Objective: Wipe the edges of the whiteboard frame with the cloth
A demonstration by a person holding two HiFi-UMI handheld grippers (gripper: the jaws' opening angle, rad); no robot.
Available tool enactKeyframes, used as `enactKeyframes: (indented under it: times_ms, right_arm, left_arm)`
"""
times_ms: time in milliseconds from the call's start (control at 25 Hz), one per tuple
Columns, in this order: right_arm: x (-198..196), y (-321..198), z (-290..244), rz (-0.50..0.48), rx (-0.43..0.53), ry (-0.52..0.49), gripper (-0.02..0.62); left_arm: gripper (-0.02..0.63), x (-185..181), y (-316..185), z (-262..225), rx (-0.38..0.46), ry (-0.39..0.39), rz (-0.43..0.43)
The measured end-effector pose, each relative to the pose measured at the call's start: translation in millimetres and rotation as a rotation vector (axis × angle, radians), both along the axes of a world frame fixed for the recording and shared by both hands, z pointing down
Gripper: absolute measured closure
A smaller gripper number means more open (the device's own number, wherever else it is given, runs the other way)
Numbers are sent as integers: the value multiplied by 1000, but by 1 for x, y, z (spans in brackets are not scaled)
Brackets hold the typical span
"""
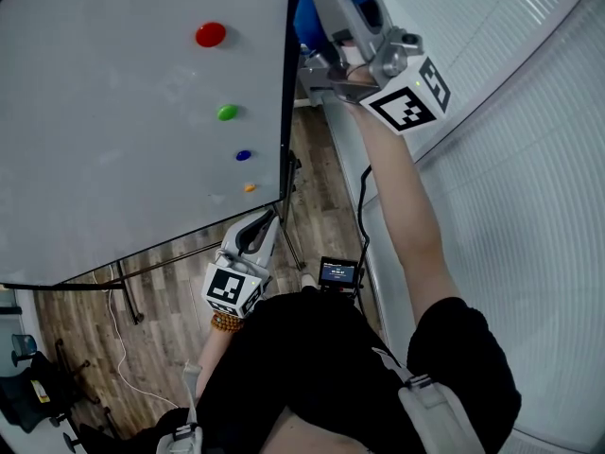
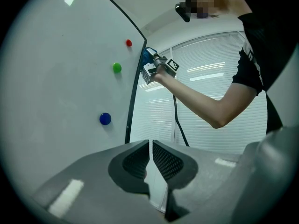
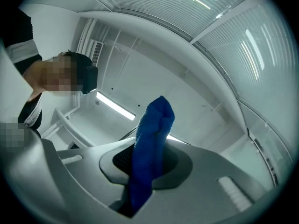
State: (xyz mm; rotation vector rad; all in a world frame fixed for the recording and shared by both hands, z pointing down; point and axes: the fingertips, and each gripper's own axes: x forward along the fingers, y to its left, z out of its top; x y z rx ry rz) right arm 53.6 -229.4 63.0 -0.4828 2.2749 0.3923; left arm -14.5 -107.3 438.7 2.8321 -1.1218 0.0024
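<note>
The whiteboard point(image 1: 113, 112) fills the upper left of the head view, and its dark frame edge point(image 1: 285, 93) runs down its right side. My right gripper point(image 1: 317, 8) is raised at the top of that edge, shut on a blue cloth point(image 1: 304, 22) that touches the frame. The right gripper view shows the cloth point(image 3: 152, 143) sticking up from between the jaws. My left gripper point(image 1: 260, 225) hangs low beside the board's lower right corner, shut and holding nothing. The left gripper view looks up along the frame edge point(image 2: 133, 92) to the cloth point(image 2: 148, 56).
Red point(image 1: 210, 34), green point(image 1: 227, 113), blue point(image 1: 244, 155) and orange point(image 1: 250, 187) magnets sit on the board near the right edge. Window blinds point(image 1: 529, 159) stand close on the right. A small screen device point(image 1: 338, 272) and a black cable hang at my waist above the wooden floor point(image 1: 161, 320).
</note>
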Motion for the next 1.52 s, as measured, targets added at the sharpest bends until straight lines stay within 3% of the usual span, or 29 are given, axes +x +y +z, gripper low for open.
enactKeyframes:
  times_ms: [640,1520]
  right_arm:
    - [-4,8,6,28,-30,10,517]
    - [-5,10,49,63,-62,31,515]
  left_arm:
    - [483,2,2,-23,-15,9,12]
    - [483,2,0,-18,-41,-2,1]
